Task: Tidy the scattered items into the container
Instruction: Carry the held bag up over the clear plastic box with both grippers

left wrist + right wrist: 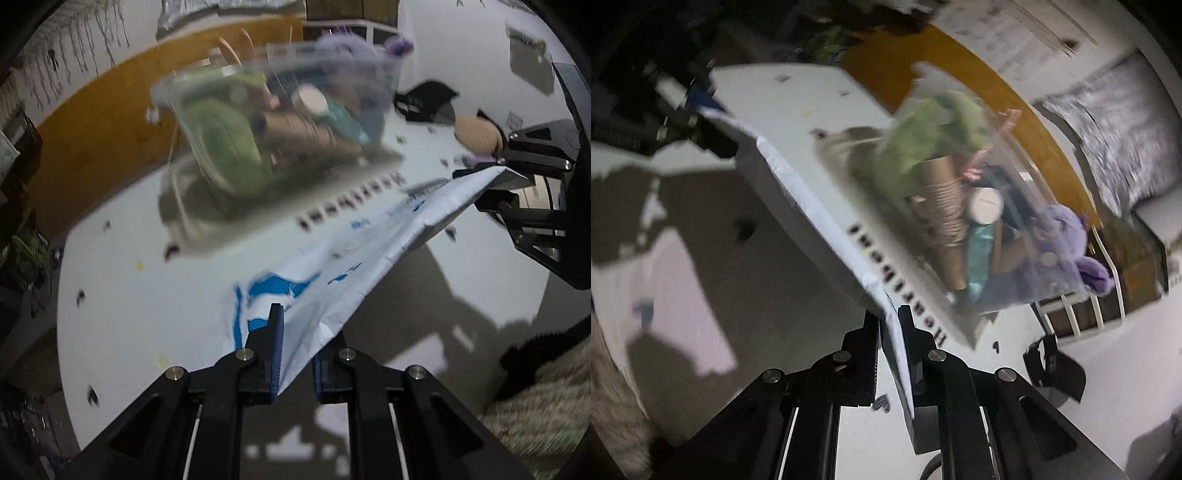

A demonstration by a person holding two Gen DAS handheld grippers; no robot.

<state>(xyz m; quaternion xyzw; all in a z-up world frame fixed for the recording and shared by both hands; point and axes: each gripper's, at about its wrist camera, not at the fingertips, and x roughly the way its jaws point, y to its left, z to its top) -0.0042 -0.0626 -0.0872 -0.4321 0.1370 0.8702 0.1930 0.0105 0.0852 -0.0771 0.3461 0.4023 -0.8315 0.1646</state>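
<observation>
Two grippers, left (295,354) and right (889,328), each pinch one end of a single white-and-blue mailer bag (354,266) (held above the table (129,295)). One clear container (273,122), already full, sits beyond.

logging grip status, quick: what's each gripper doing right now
Left gripper: shut on one end of the white and blue bag.
Right gripper: shut on the bag's other end.
</observation>
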